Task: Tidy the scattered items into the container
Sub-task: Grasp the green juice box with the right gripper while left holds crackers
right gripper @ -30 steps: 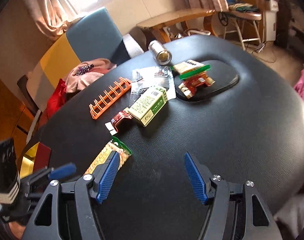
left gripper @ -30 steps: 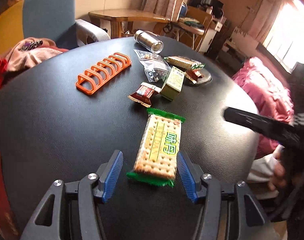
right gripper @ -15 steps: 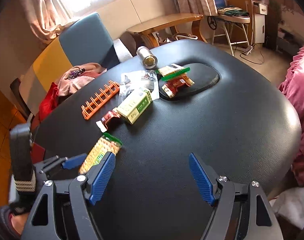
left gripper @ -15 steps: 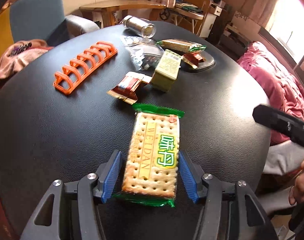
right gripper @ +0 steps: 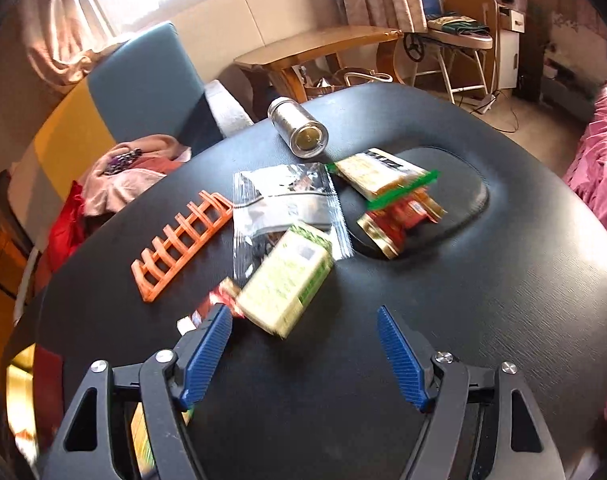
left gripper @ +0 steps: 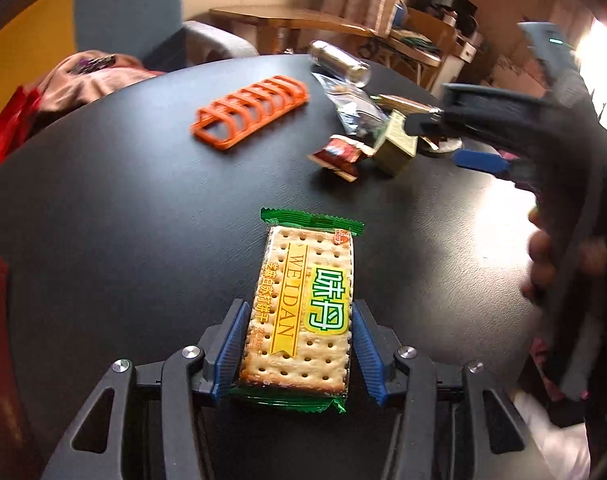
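A black table (right gripper: 483,320) is filling both views, with a shallow oval tray (right gripper: 463,204) sunk into or lying on its far side. A blue chair (right gripper: 143,80) is standing behind the table, pink cloth (right gripper: 119,176) heaped on its seat.

The left gripper (left gripper: 299,344) is sitting low over the near edge, its blue pads (left gripper: 233,344) pressing against both long sides of a cracker pack (left gripper: 303,304), so it is pinching that pack. The pack is lying flat on the table, green ends pointing toward and away from the camera, well apart from the tray.

The right gripper (right gripper: 303,356) is hanging above the table with its fingers spread wide and nothing between them. In the left view it is reaching in from the right, blurred, over the clutter.

An orange rack (right gripper: 179,240) is lying at the left of the clutter. Just beside it a clear bag (right gripper: 287,204) is lying flat, and a green box (right gripper: 287,284), blurred, is lying on the bag's near corner. A metal can (right gripper: 299,132) is lying on its side beyond the bag, its end facing the right camera.

A second cracker pack (right gripper: 379,172) is lying across the tray's left rim, and a red wrapper (right gripper: 399,220) is lying in the tray just under it. Another small red packet (left gripper: 339,154) is lying beside the box, on its near left side.
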A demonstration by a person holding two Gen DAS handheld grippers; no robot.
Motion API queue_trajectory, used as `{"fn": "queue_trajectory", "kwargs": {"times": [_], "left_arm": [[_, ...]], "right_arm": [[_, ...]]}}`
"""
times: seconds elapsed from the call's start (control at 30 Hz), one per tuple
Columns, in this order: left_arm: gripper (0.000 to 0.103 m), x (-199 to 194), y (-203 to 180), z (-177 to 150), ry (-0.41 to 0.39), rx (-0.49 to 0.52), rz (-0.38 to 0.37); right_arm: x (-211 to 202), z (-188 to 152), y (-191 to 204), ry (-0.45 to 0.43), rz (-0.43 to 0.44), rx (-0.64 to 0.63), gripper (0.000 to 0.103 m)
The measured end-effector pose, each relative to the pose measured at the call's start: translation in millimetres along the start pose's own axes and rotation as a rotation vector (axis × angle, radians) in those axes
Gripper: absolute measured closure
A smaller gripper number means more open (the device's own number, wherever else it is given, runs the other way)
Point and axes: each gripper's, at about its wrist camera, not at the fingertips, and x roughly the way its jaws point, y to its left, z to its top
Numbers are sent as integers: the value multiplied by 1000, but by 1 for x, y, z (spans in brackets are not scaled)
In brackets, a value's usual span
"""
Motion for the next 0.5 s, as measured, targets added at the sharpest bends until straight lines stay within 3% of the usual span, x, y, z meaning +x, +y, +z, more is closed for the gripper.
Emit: {"fn": "queue_trajectory", "kwargs": {"times": [0.33, 0.37, 0.5], "left_arm": [[50, -14, 16, -21, -20, -77, -13], [50, -15, 17, -22, -23, -81, -15], [50, -16, 19, -25, -32, -81, -14]], "right_arm": [[38, 19, 9, 80, -64, 57, 49], [38, 19, 9, 83, -59, 54, 56], [27, 11, 11, 78, -75, -12, 69]]}}
